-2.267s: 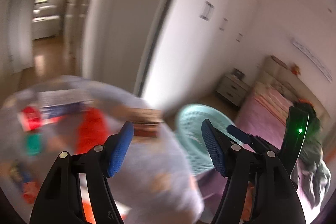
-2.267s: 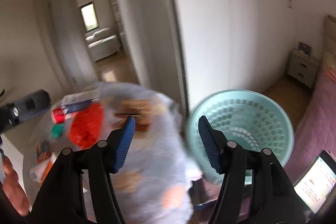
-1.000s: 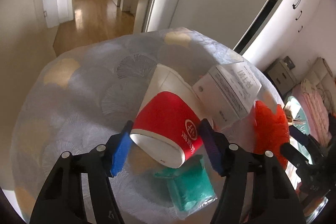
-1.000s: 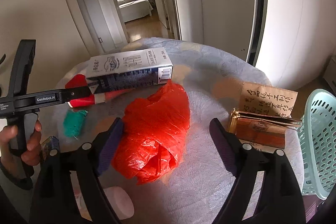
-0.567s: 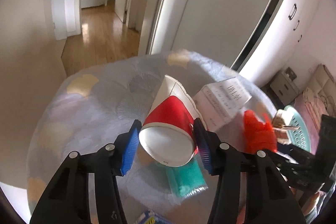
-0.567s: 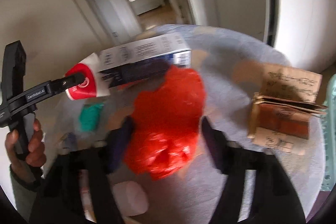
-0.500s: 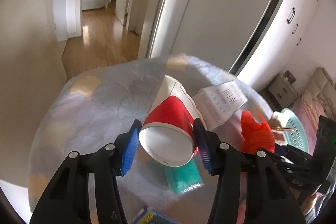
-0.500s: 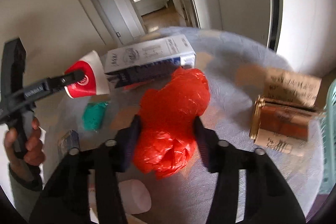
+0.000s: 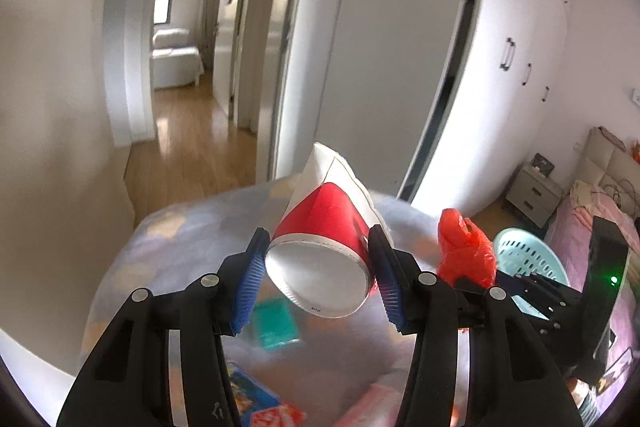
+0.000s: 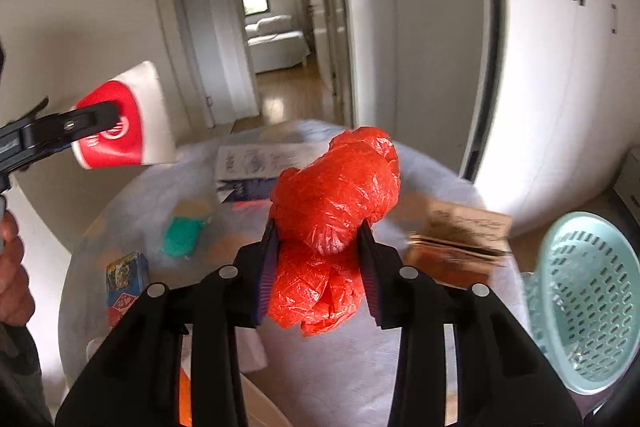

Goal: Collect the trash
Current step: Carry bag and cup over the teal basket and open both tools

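My left tongs [image 9: 318,283] clamp one red-and-white paper cup [image 9: 320,227], logo unreadable, above the bench [image 10: 420,347]. My right tongs [image 10: 318,267], just closing, squeeze one crumpled red plastic bag [image 10: 332,211], lifted near one pale-green slotted basket [image 10: 588,299].

The cup [image 9: 320,247] hangs above the worktop [image 10: 432,347], left of the bag [image 10: 332,223]. The basket [image 10: 588,303] stands off the worktop's right edge. On the worktop, a carton [image 10: 256,163] lies behind the bag, a box [image 10: 460,247] at its right.
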Demonstrator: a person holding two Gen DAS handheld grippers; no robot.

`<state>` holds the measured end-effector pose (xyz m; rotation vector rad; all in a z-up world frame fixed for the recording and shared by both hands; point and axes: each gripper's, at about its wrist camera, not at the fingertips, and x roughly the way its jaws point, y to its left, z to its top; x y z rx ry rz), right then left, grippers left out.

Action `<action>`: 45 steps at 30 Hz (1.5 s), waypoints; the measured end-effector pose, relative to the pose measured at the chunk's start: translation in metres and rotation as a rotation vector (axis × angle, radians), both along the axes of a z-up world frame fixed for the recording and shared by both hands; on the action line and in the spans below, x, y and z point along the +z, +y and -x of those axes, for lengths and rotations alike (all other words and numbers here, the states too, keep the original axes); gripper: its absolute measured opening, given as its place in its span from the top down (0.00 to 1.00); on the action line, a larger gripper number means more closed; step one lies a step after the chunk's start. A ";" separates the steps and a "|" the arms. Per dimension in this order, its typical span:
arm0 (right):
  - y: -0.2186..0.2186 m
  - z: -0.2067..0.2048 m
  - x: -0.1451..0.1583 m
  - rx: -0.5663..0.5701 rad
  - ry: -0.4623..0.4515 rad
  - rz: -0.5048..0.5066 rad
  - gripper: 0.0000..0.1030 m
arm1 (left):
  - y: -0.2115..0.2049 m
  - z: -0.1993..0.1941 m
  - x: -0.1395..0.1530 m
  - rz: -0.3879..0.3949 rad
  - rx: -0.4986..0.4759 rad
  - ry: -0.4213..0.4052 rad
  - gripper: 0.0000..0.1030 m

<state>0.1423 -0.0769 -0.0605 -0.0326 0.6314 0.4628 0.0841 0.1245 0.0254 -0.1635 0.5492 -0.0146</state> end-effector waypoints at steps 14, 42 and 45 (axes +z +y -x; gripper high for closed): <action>-0.115 0.015 0.038 -0.217 -0.095 -0.057 0.66 | -0.118 0.010 0.034 -0.141 -0.040 -0.133 0.52; -0.329 -0.021 -0.031 -0.633 0.206 -0.112 0.64 | -0.328 -0.099 -0.062 -0.088 -0.411 0.135 0.52; -0.334 -0.026 -0.043 -0.651 0.248 -0.109 0.62 | -0.335 -0.119 -0.084 -0.055 -0.431 0.202 0.52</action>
